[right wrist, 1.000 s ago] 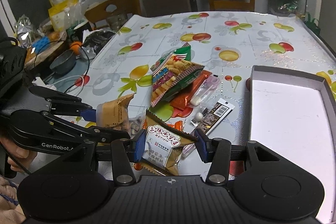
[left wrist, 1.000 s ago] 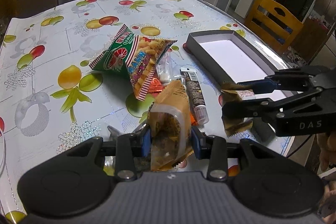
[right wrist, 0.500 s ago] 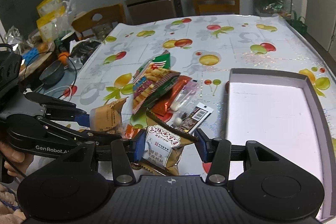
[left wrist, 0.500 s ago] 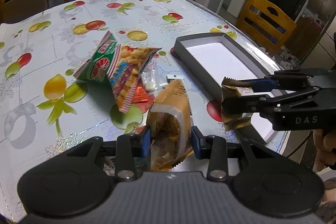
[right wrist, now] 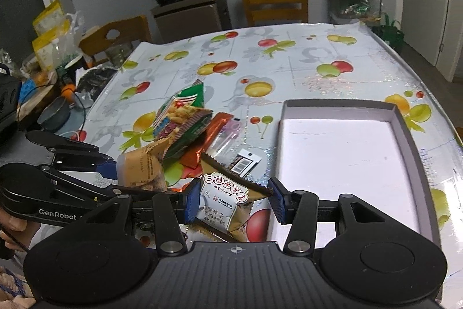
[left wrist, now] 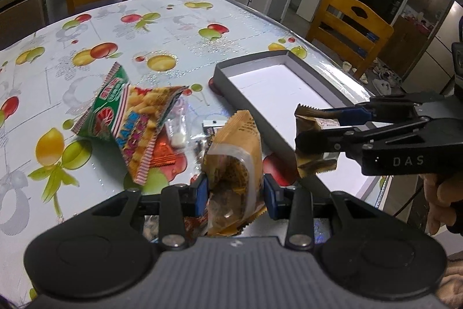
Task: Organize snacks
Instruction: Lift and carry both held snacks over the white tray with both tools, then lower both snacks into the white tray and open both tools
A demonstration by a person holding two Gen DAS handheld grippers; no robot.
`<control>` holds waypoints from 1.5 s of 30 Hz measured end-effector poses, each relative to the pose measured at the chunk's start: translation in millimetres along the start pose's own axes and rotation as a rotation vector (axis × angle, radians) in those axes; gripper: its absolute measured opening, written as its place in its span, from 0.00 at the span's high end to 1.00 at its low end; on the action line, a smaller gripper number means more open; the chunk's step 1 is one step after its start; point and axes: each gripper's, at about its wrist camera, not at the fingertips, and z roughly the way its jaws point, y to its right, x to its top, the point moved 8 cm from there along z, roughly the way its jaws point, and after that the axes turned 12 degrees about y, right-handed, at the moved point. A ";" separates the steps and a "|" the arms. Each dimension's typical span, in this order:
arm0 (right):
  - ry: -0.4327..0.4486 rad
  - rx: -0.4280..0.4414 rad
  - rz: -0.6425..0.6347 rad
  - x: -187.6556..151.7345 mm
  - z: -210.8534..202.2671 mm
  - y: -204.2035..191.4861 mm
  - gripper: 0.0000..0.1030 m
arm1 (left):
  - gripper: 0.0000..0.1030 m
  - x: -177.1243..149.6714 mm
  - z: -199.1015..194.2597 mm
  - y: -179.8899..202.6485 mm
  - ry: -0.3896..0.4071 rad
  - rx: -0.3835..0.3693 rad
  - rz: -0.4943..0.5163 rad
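while each hand carries a wrapped snack above the fruit-print worktop [right wrist: 289, 48], the left tongs [left wrist: 235, 190] clamp a tan pastry packet [left wrist: 234, 164] and the right tongs [right wrist: 231, 200] pinch a brown packet with a white label [right wrist: 224, 206], both held near the grey-rimmed tray [right wrist: 405, 135], which looks empty. the step in hand seems to be the carry to the tray; next, each packet likely needs lowering inside the rim before release. a green prawn cracker bag [left wrist: 127, 115], an orange wrapper and small sachets lie piled left of the tray, their labels partly buried and unreadable.
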 end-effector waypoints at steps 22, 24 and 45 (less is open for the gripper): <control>0.034 -0.111 0.049 3.4 -16.9 56.4 0.52 | 0.65 27.7 27.7 39.9 0.008 -0.063 0.051; 0.034 -0.127 0.053 3.3 -17.9 64.8 0.52 | 0.65 31.5 33.3 46.8 0.010 -0.077 0.060; 0.015 -0.232 0.077 -8.7 -18.2 108.8 0.52 | 0.65 39.5 79.6 99.5 -0.037 -0.186 0.129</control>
